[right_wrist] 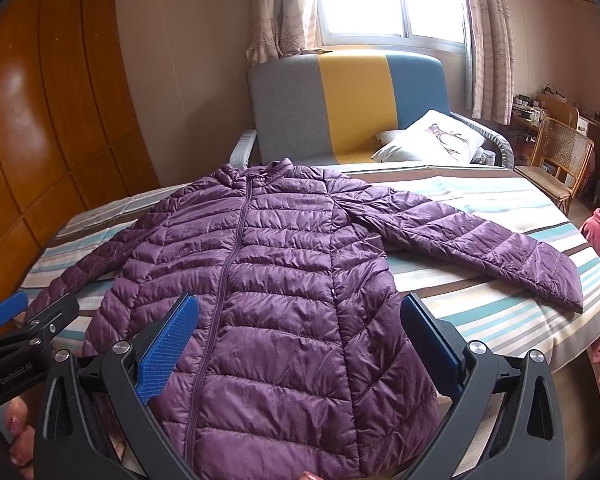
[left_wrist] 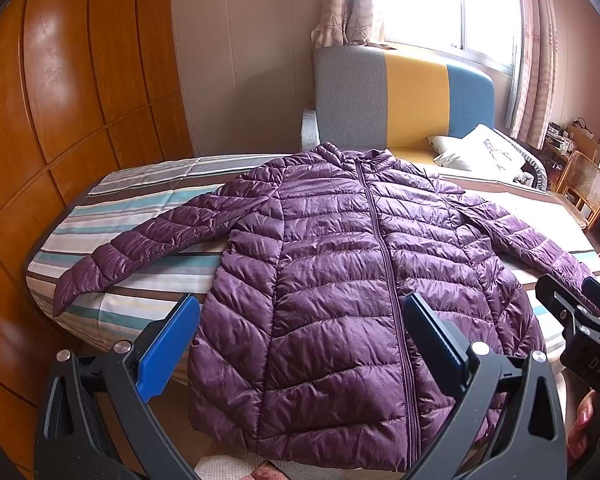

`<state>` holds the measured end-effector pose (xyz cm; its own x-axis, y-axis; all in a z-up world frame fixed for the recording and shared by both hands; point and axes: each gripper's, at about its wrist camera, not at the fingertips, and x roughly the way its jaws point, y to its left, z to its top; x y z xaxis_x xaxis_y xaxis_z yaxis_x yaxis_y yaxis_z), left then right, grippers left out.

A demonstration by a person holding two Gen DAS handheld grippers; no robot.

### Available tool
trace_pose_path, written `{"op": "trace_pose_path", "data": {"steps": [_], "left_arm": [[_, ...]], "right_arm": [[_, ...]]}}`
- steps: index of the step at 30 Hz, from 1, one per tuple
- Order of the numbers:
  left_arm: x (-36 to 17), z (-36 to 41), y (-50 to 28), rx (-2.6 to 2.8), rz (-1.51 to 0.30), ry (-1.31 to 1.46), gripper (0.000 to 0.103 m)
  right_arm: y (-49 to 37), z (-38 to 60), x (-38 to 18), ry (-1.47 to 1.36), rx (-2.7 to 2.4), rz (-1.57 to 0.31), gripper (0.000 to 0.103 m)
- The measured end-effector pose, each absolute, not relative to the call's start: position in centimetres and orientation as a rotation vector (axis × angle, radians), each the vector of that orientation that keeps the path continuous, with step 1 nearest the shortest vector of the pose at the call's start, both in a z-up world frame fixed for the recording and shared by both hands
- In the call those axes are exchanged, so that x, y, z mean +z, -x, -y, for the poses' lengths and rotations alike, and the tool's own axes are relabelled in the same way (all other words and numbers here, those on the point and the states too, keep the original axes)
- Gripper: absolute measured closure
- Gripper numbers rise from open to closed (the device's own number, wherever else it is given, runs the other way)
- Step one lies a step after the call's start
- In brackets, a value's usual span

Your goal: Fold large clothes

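jacket (left_wrist: 324, 264) flat on bed (left_wrist: 116, 216) (grippers (left_wrist: 300, 340) agape)

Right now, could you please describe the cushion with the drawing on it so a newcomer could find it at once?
Start at the striped bed and look past the purple jacket to the grey, yellow and blue sofa under the window. The cushion lies on its seat; it is white with a dark line drawing, while the smaller pillow beside it looks plain.

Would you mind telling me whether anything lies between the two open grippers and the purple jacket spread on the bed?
Nothing visible does. The purple jacket lies flat and zipped on the striped bedspread, with both sleeves spread out. The left gripper and right gripper hover open over its hem end, with no object on the jacket or in the gap.
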<state>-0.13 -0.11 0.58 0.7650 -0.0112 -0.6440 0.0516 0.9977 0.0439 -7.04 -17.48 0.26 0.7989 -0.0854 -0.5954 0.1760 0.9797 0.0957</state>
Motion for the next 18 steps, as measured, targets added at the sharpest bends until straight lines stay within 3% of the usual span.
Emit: {"op": "trace_pose_path", "data": {"steps": [18], "left_arm": [[-0.18,0.6,-0.27,-0.047,-0.717,-0.071,0.002]], "right_arm": [[6.64,18.26,-0.28,-0.179,-0.144,-0.641,0.003]]}}
